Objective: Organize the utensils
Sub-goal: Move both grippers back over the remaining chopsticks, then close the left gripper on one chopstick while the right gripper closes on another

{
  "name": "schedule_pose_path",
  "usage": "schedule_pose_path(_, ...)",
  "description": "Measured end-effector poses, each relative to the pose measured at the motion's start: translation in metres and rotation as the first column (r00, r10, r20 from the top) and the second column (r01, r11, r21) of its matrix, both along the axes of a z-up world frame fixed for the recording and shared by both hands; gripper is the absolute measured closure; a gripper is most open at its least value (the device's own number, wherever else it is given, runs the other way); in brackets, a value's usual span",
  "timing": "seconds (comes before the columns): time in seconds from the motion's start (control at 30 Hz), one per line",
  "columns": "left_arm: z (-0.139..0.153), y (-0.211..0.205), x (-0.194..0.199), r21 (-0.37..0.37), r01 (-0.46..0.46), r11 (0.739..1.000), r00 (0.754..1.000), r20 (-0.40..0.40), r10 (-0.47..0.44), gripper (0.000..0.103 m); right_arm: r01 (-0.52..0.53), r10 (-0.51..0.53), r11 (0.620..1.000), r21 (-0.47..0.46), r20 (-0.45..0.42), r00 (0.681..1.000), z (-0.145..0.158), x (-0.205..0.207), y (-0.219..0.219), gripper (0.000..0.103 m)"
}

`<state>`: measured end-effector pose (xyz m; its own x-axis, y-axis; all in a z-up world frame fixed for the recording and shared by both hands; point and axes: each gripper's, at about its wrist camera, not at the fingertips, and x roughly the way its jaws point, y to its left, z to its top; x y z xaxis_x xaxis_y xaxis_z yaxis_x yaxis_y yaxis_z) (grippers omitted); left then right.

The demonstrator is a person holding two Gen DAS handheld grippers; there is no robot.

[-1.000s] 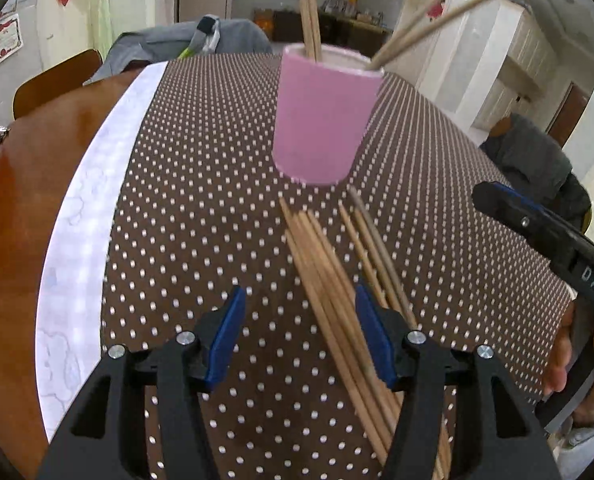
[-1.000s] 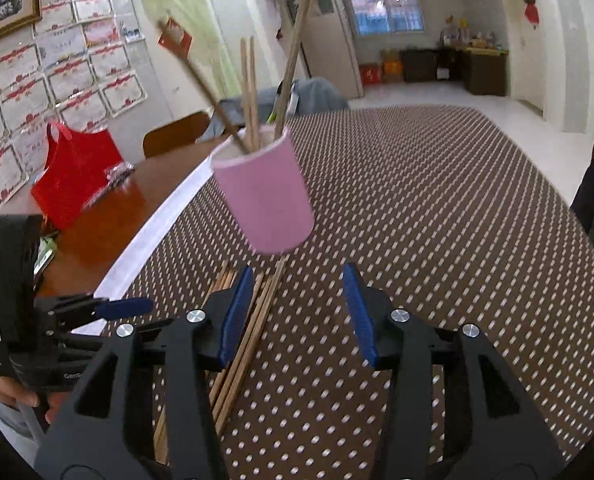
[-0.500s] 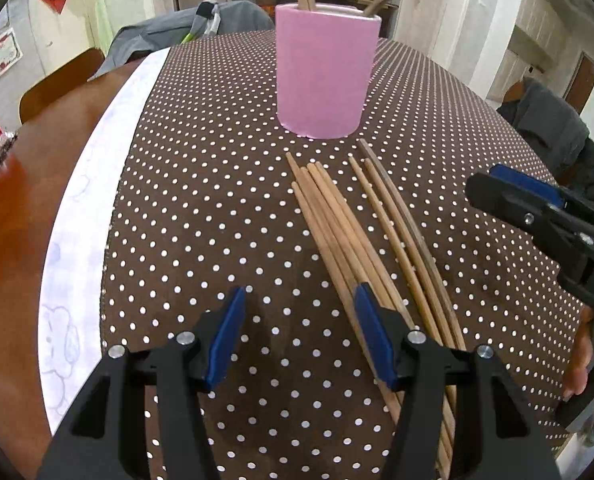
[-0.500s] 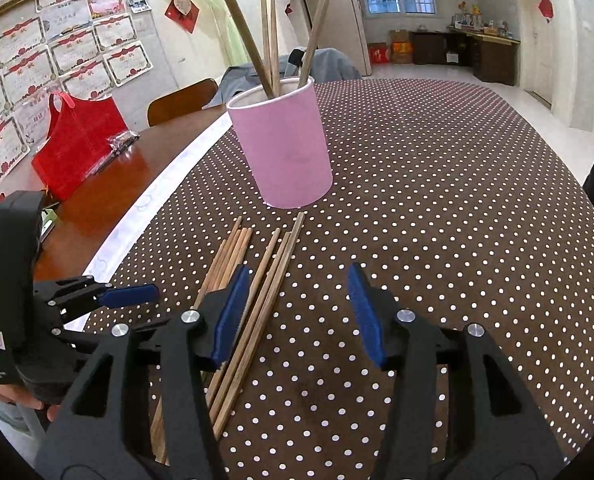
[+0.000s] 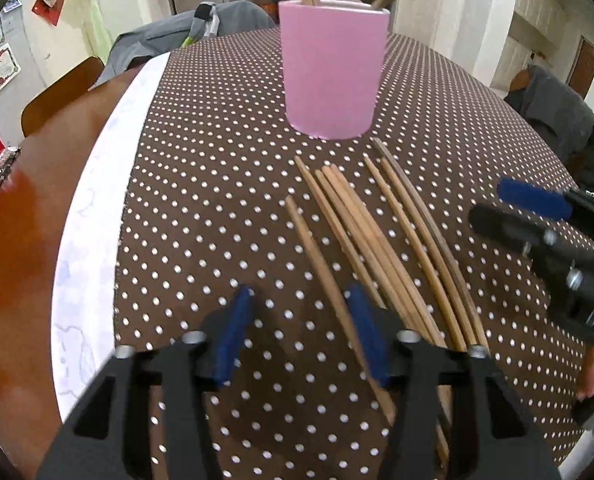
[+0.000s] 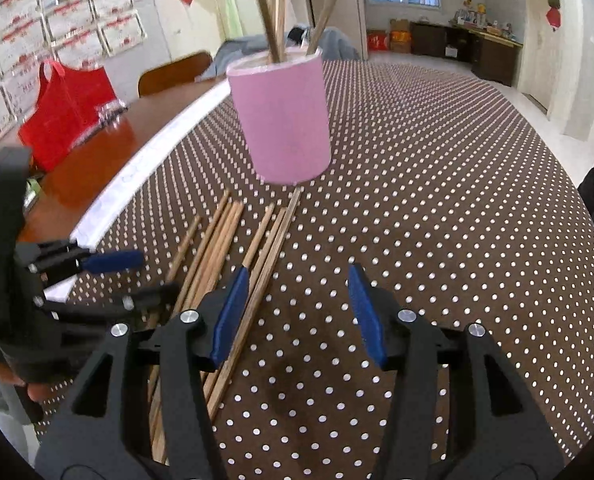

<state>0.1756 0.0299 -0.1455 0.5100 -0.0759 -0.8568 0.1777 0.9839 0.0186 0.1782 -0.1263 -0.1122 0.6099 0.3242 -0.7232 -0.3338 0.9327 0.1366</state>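
Your pink cup (image 5: 333, 76) stands upright on the dotted brown cloth, a few wooden chopsticks already leaning out of its open top. Right in front of it, the loose chopsticks (image 5: 381, 240) lie flat in a rough fan, tips toward the cup's base. One chopstick (image 5: 317, 256) sits slightly apart on the left of the bundle. From the right wrist view the same spread (image 6: 217, 248) runs back from the cup (image 6: 283, 120).

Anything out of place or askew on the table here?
Yes. One chopstick lies apart from the loose bundle of chopsticks on the dotted tablecloth, between the fingers of the left claw. A few more already stand in the pink cup. Nothing spilled or broken.
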Motion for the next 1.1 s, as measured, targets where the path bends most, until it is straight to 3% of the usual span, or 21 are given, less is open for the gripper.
schedule_pose_path(0.07, 0.0, 0.002, 0.005, -0.001, -0.017, 1.0, 1.0, 0.005, 0.017, 0.076, -0.003, 0.002, 1.0, -0.019, -0.027, 1.0, -0.005, 0.004, 0.004, 0.052)
schedule_pose_path(0.17, 0.0, 0.004, 0.011, -0.012, -0.029, 1.0, 0.999, 0.017, 0.029, 0.08, -0.007, 0.006, 1.0, -0.023, -0.043, 0.999, -0.009, 0.007, 0.007, 0.052)
schedule_pose_path(0.4, -0.001, 0.002, 0.023, -0.004, -0.024, 1.0, 0.999, 0.046, 0.025, 0.084, -0.016, 0.009, 0.995, -0.094, -0.075, 0.997, -0.017, 0.014, 0.019, 0.052)
schedule_pose_path(0.63, 0.003, 0.0, 0.014, 0.02, -0.008, 1.0, 0.999, -0.041, 0.009, 0.084, -0.063, 0.04, 0.98, -0.189, -0.125, 0.991, -0.014, 0.023, 0.031, 0.052)
schedule_pose_path(0.83, 0.004, -0.003, 0.017, 0.023, -0.003, 1.0, 0.999, -0.047, 0.005, 0.084, -0.173, 0.105, 0.951, -0.258, -0.255, 0.961, -0.016, 0.044, 0.049, 0.052)
schedule_pose_path(1.1, 0.0, -0.001, 0.025, -0.01, 0.023, 1.0, 1.0, -0.002, -0.023, 0.094, -0.24, 0.149, 0.934, -0.265, -0.32, 0.936, -0.012, 0.065, 0.053, 0.088)
